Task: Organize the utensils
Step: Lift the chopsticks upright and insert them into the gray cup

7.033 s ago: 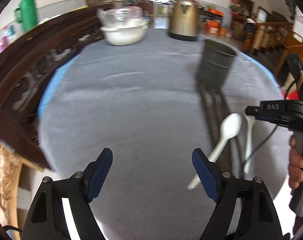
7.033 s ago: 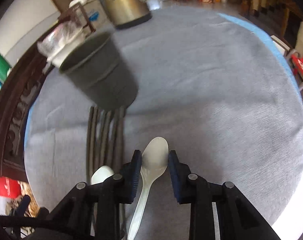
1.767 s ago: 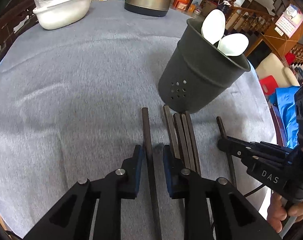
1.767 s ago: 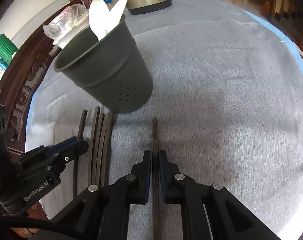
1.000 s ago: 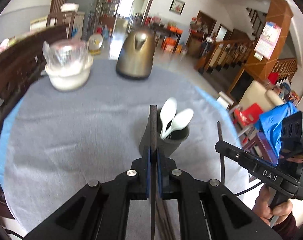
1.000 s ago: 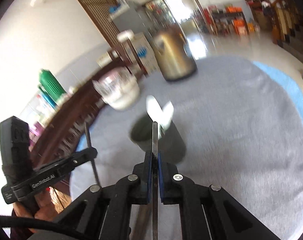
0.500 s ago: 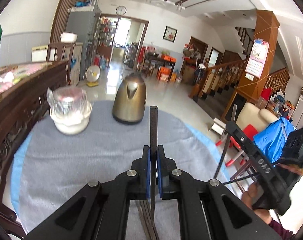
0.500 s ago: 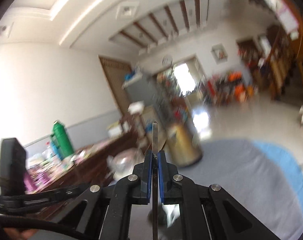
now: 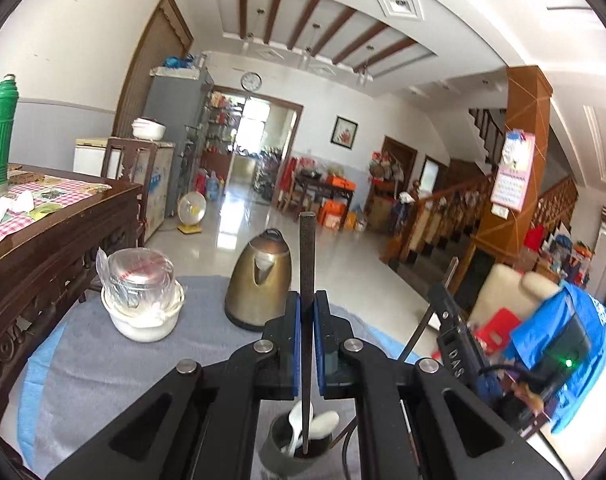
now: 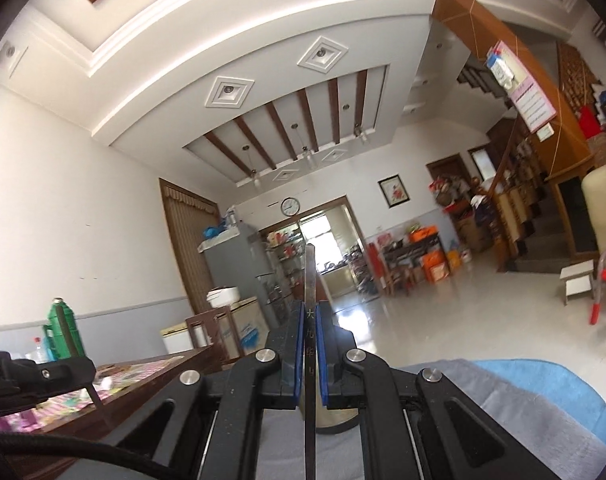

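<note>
bowl (image 9: 143, 320) and kettle (image 9: 259, 280) on grey cloth (image 9: 83, 368) | left gripper (image 9: 306, 312) clamped on a dark chopstick (image 9: 306, 248), upright, lower end inside holder (image 9: 287, 452) beside white spoons (image 9: 303, 424) | right gripper (image 10: 310, 332) clamped on an upright chopstick (image 10: 310, 280), tilted toward ceiling

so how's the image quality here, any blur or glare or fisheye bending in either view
Left wrist view: sharp, with window glare on the glossy floor beyond the kettle; the fisheye bows the walls and stair rail, and the chopstick in the left gripper is crisp. Right wrist view: also sharp, the ceiling strongly curved, the bright doorway washed out, and the characters on its chopstick are visible.
</note>
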`<state>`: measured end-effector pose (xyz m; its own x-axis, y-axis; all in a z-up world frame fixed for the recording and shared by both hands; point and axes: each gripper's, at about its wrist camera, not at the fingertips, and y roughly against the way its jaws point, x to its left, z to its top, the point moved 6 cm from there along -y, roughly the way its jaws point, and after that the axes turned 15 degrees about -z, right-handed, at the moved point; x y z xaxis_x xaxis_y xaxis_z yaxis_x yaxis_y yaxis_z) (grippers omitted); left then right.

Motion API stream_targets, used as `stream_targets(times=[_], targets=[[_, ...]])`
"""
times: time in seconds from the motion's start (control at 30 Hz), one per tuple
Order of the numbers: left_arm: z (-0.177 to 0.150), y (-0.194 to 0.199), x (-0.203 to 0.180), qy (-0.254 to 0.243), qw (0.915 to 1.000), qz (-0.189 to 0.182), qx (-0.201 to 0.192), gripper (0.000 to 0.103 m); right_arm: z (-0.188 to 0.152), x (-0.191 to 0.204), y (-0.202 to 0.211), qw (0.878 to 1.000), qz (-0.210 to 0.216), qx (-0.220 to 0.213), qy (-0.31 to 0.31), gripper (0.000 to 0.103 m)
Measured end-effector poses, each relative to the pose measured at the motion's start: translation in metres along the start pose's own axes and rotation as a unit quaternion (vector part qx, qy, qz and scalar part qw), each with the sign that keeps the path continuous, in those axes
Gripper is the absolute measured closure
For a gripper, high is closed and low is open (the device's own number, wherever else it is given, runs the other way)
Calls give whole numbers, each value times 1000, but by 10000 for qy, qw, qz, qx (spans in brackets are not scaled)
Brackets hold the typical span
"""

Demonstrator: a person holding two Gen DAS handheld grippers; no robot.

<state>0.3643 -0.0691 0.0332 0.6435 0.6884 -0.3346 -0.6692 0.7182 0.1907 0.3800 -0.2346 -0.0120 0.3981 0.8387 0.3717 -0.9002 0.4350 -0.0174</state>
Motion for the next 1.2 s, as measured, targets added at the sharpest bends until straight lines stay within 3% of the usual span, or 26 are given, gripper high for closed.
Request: stream_targets(times=[0.23,0.5,0.8,0.9,1.0,1.03,1.2], targets=[[-21,-24,20,115,9992,304,-223,97,-31,26,-14,9986,-108,-10,510,97],[-60,-44,34,287,9984,394,282,97,-62,17,-15,9960,-8,420,793,97],[-81,-31,35,358,9966,376,643,97,-77,-13,-10,9902,241,1188,700,95],[-88,-20,34,402,9959,384,715,91,-79,-22,-5,9862,336,1522,563,92],[-93,-6,35,392,9960,425,682,66,-80,-36,3,9814,469,1833,333,74],[-95,-1,34,363,9962,457,646,62,-79,-40,6,9806,502,1876,261,73],[-111,20,34,322,9952,615,692,61,-73,-52,27,9783,645,1970,70,72]])
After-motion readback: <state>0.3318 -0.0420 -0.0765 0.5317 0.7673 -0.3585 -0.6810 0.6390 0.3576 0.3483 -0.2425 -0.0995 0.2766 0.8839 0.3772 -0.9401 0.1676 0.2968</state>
